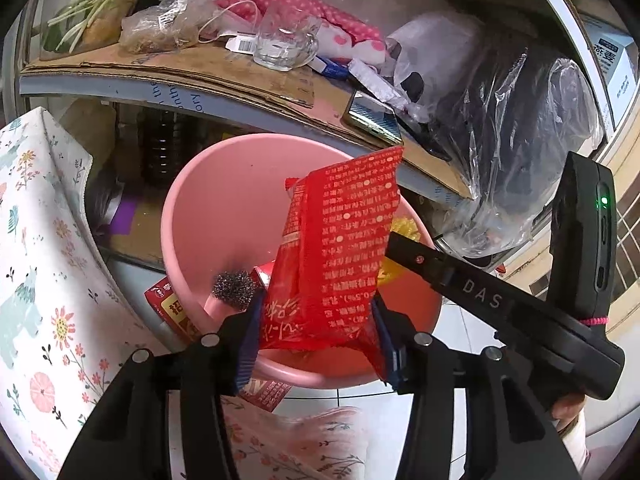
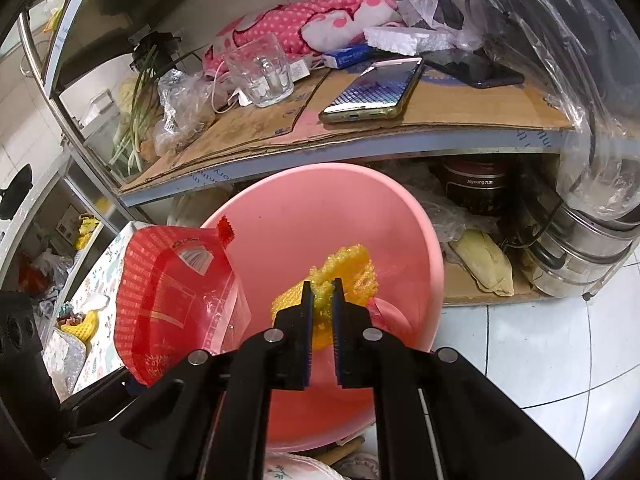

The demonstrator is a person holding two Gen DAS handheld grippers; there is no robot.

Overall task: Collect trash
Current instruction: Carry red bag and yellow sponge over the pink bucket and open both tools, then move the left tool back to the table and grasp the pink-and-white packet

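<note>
My left tool (image 1: 316,312) is clamped on a red snack wrapper (image 1: 340,248), its two pads pressing the crumpled lower edge while the rest of the wrapper stands up over the pink basin (image 1: 208,208). My right tool (image 2: 323,292) is closed tight on a yellow mesh scrap (image 2: 348,268), holding it above the inside of the same basin (image 2: 332,208); from that side the red wrapper (image 2: 172,292) hangs just left of the rim. A steel-wool scrubber (image 1: 233,286) lies in the basin next to a small red packet (image 1: 264,276). Another red packet (image 1: 168,304) sits outside the basin's left wall. Behind the basin, a cardboard-lined shelf (image 2: 440,112) carries a glass mug (image 2: 262,76), a phone (image 2: 376,92) and a pink dotted cloth (image 2: 304,24).
</note>
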